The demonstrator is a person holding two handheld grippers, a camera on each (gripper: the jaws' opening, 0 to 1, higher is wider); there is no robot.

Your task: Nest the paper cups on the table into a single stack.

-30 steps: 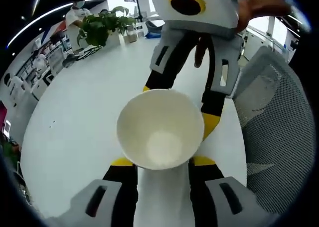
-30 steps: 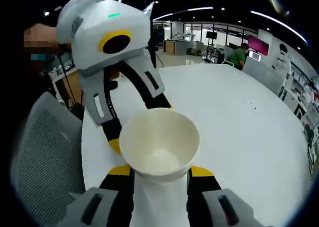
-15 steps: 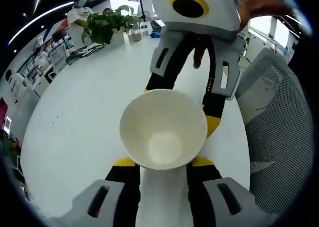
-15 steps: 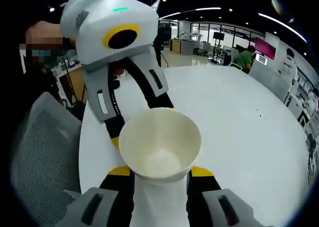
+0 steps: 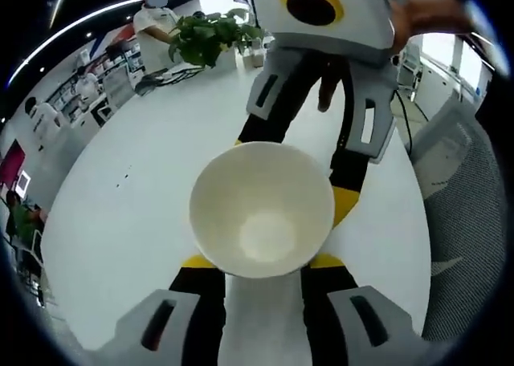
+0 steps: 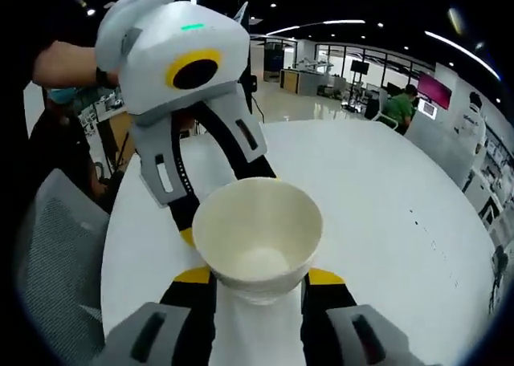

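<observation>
Paper cup point(image 5: 262, 209) sits pinched between both grippers, left gripper point(image 5: 261, 262) and right gripper point(image 6: 259, 276) clamped on it; looks flimsy, so grip the wall gently, below the rim.

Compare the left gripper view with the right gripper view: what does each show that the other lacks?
Left gripper view: a potted plant at the far edge of the white table, a person in white behind it, and the right gripper coming in from above.

Right gripper view: the left gripper coming in from the upper left, a person in green seated far back, and ceiling lights.

Both: the paper cup, open side towards the camera, with both grippers' fingers at its sides, the table, and a grey mesh chair.
</observation>
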